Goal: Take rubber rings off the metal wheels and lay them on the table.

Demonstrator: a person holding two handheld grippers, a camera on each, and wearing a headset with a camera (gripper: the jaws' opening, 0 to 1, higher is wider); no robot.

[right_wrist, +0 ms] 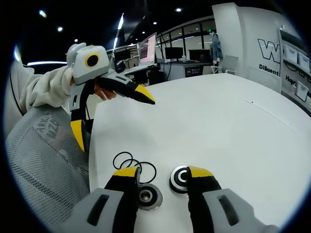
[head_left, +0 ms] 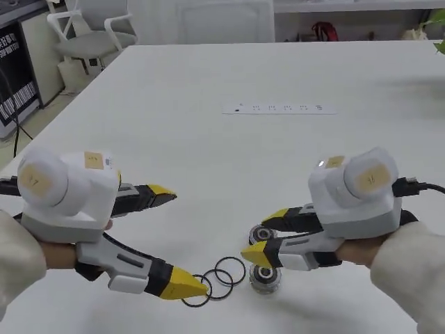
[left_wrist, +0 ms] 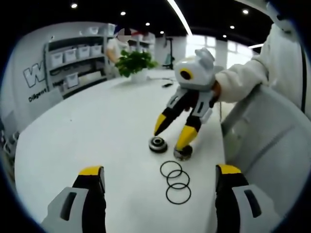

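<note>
Am holding left hand-held gripper (head_left: 179, 239) released, jaws wide, beside three rings (head_left: 219, 278) lying on desk (head_left: 278, 153). Right hand-held gripper (right_wrist: 163, 172) also released, hovering at two wheels (head_left: 265, 275) right of rings. Next, I judge: pinching any ring left on near wheel.

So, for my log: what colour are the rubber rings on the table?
Black rings, clearest in left gripper view.

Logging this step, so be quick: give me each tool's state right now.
Left tool: open, holding nothing.
Right tool: open, holding nothing.
</note>
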